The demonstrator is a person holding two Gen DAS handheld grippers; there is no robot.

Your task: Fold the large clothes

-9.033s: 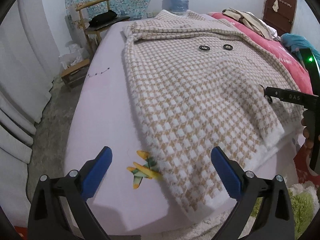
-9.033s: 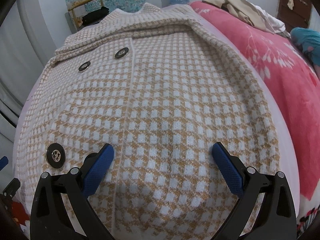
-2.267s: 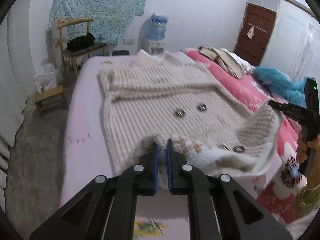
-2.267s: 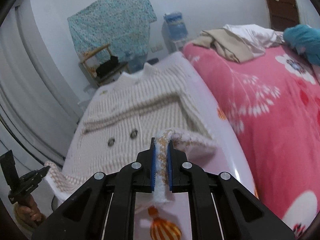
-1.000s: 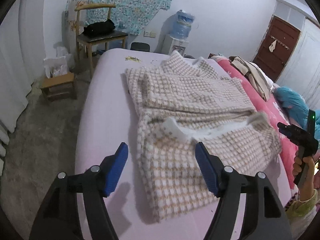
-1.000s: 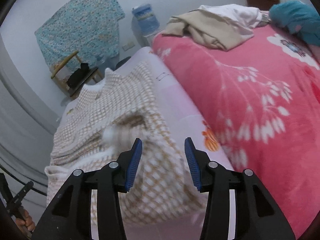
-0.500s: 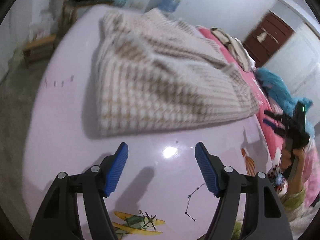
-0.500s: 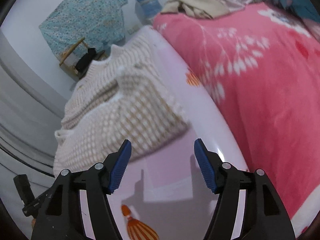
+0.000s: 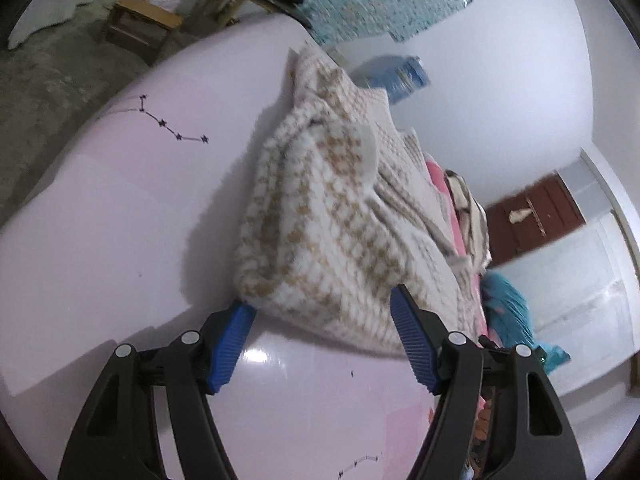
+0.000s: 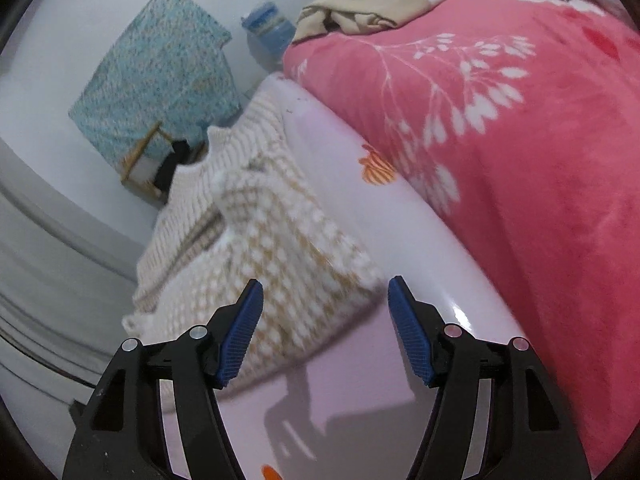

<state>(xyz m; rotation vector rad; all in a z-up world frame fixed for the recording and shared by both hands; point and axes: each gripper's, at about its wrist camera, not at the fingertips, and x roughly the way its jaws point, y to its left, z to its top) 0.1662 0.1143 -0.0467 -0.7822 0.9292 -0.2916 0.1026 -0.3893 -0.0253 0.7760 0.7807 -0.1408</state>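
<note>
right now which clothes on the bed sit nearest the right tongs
The checked tan-and-white knit coat, folded on the lilac sheet just ahead; the beige clothes pile lies far off.

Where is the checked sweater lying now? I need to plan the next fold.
The checked sweater lies folded on the lilac sheet, just ahead of both open grippers; in the right wrist view the pink blanket lies to its right.

Pink floral blanket [image 10: 520,160]; blue water jug [image 10: 267,26]; wooden chair [image 10: 142,160]; brown door [image 9: 532,216]
</note>
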